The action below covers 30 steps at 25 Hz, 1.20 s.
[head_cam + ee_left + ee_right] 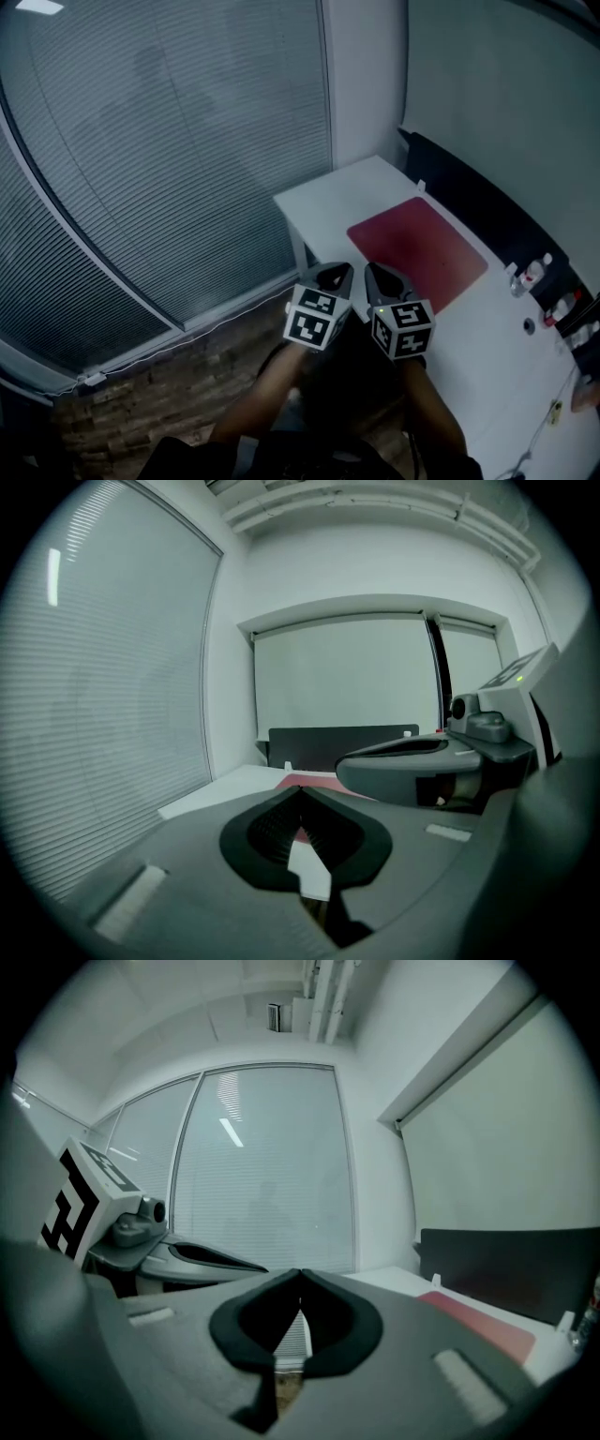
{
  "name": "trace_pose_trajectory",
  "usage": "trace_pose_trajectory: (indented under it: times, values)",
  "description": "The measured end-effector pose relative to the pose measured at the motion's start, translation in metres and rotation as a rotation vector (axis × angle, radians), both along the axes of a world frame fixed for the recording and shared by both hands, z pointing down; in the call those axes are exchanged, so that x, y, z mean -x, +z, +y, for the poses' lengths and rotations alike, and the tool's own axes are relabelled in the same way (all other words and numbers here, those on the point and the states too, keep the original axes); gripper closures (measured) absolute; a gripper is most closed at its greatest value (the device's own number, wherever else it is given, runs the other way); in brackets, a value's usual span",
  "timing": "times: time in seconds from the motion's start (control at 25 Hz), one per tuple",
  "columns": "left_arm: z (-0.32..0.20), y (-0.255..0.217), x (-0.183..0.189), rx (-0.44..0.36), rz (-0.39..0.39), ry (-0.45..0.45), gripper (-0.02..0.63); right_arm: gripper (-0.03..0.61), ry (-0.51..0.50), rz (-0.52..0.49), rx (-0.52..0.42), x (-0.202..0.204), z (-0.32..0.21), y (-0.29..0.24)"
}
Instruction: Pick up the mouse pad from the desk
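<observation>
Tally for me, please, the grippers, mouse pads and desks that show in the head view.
Grippers: 2, the left gripper and the right gripper, both shut with nothing between the jaws.
Mouse pads: 1, the red mouse pad, lying flat on the desk.
Desks: 1, the white desk.
Total: 4.

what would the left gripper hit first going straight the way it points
Probably the red mouse pad on the white desk, just beyond the left gripper's shut tips; depth is unclear.

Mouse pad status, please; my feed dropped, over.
Left gripper, right gripper: jaws shut, empty. Mouse pad flat on desk, untouched. Nothing lying on it.
</observation>
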<state>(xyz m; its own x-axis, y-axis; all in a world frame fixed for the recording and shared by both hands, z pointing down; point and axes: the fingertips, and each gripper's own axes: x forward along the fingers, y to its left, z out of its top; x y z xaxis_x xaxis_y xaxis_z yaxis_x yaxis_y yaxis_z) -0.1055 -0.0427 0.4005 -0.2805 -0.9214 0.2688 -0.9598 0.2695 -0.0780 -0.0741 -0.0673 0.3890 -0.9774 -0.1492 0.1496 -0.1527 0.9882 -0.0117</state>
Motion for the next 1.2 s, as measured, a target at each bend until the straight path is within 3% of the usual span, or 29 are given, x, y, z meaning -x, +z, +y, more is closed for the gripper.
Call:
trace_pose_trajectory:
  times: [0.8, 1.0, 1.2]
  values:
    - [-0.096, 0.022, 0.145, 0.008, 0.077, 0.211, 0.609, 0.577, 0.205, 0.077, 0.014, 0.143, -0.084, 0.024]
    - [-0.123, 0.034, 0.157, 0.013, 0.110, 0.296, 0.609, 0.577, 0.299, 0.092, 0.028, 0.151, -0.110, 0.035]
    - [-0.151, 0.045, 0.149, 0.043, 0.122, 0.385, 0.609, 0.577, 0.407, 0.098, 0.057, 0.133, -0.139, 0.042]
